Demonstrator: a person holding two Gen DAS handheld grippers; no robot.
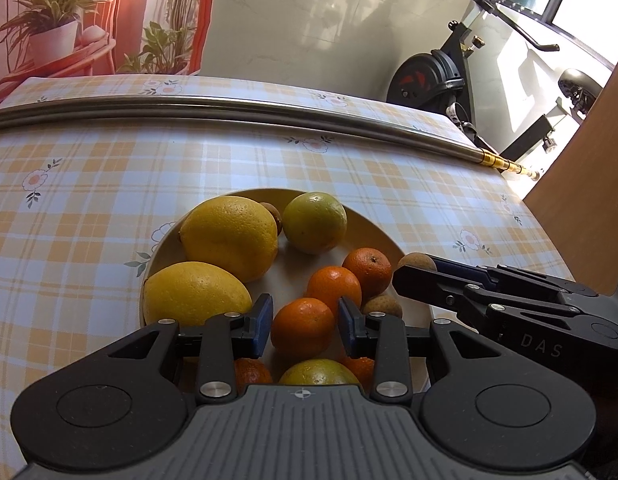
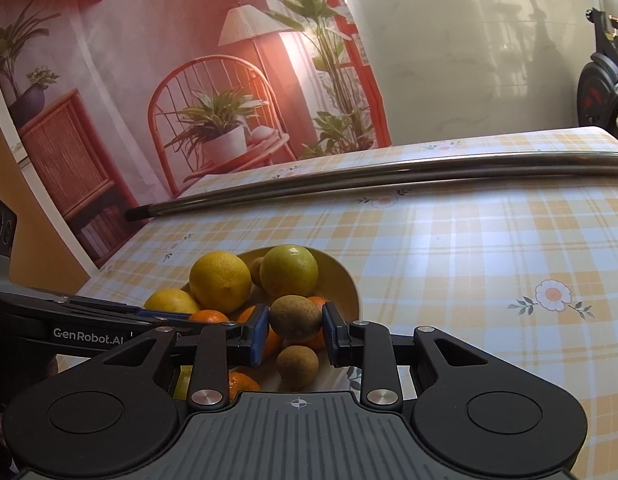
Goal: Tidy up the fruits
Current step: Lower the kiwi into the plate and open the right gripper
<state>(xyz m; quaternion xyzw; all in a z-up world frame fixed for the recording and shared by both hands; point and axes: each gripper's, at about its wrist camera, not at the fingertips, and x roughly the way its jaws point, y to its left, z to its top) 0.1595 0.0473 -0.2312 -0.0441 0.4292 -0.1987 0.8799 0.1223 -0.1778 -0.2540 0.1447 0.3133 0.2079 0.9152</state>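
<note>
A cream plate (image 1: 373,232) on the plaid tablecloth holds two lemons (image 1: 231,236), a yellow-green citrus (image 1: 315,222), several mandarins (image 1: 367,270) and small brown fruits (image 1: 383,306). My left gripper (image 1: 305,326) hangs over the plate's near side, its blue pads shut on a mandarin (image 1: 303,334). My right gripper (image 2: 295,334) is shut on a small brown fruit (image 2: 295,318) just above the plate (image 2: 349,288). In the left wrist view the right gripper (image 1: 409,276) reaches in from the right, with that brown fruit (image 1: 419,262) at its tip. The left gripper (image 2: 165,316) shows side-on at left.
A long metal pole (image 1: 269,108) lies across the table behind the plate. An exercise bike (image 1: 437,76) stands beyond the far right corner, and a wooden board (image 1: 581,160) rises at the right edge. A printed backdrop (image 2: 213,80) hangs behind the table.
</note>
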